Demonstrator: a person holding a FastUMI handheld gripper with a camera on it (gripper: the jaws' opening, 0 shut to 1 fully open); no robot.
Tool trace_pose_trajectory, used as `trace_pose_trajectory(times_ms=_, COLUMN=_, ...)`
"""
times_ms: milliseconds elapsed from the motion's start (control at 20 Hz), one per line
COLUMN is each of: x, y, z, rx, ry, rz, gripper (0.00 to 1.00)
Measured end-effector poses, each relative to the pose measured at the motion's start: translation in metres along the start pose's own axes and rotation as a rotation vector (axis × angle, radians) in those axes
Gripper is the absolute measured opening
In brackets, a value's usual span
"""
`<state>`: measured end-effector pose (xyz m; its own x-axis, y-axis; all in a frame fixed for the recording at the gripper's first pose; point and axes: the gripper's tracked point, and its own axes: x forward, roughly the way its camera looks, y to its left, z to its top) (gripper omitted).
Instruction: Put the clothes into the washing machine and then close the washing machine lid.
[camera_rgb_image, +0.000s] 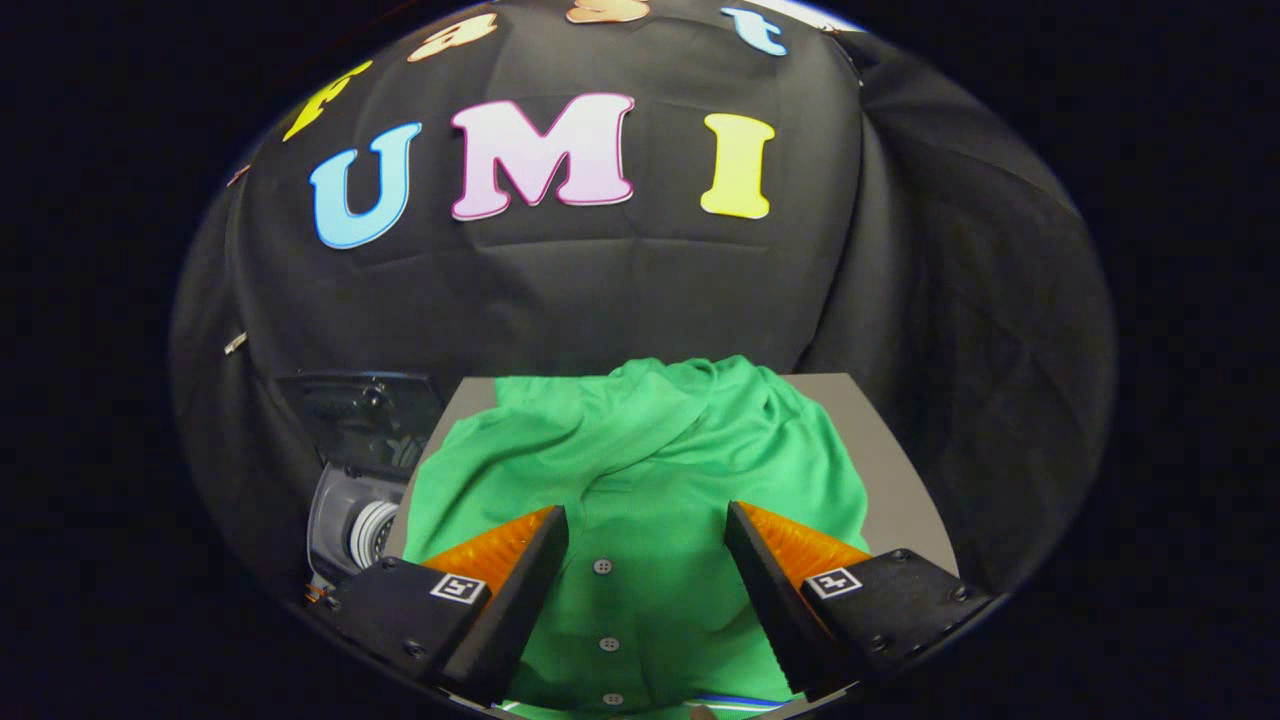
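- Green knit polo shirt (640, 470), buttoned down a front placket, lies rumpled across a grey flat tabletop (885, 440) in the lower centre of the frame; its folds bunch toward the far edge of the table.
- Two-finger gripper (647, 540), lower centre: fingers spread wide, nothing between them but the cloth of the placket below; whether the tips touch the fabric cannot be told. Nothing is held.
- Grey washing machine (345, 520), lower left of the frame, stands beside the table's left edge; its dark translucent lid (360, 415) is raised, and a pale ribbed part shows in the opening.
- Stage, as judged: the pick-up is not yet made; loading and closing the lid remain.
- Risk 1: closing on the smooth flat placket may pinch only a thin layer, or none, so that the cloth slips out during the lift.
- Risk 2: a grasp near one end would leave most of the garment trailing; the hanging part could drag on the table edge or drape over the machine's rim instead of falling inside.
- Risk 3: cloth left across the rim would keep the lid from seating.
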<state>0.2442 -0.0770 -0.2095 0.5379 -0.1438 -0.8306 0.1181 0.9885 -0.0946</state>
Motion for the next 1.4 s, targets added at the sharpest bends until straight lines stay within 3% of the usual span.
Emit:
trace_pose_trajectory(times_ms=400, x=-0.006, y=0.001, z=-0.003, rx=-0.015, ry=0.075, rz=0.024, gripper=1.00)
trace_pose_trajectory(times_ms=550, x=-0.004, y=0.001, z=-0.004, rx=-0.024, ry=0.096, rz=0.024, gripper=0.91)
trace_pose_trajectory(times_ms=600, x=-0.001, y=-0.002, z=-0.004, rx=-0.022, ry=0.097, rz=0.010, gripper=0.79)
trace_pose_trajectory(times_ms=750, x=0.001, y=-0.001, z=-0.003, rx=-0.031, ry=0.100, rz=0.011, gripper=0.16)
trace_pose_trajectory(times_ms=800, x=0.001, y=-0.003, z=-0.004, rx=-0.040, ry=0.099, rz=0.013, gripper=0.16)
trace_pose_trajectory(times_ms=900, x=0.002, y=-0.002, z=-0.001, rx=-0.034, ry=0.087, rz=0.019, gripper=0.05)
trace_pose_trajectory(times_ms=1400, x=-0.028, y=-0.001, z=0.031, rx=0.022, ry=-0.045, rz=0.073, gripper=0.05)
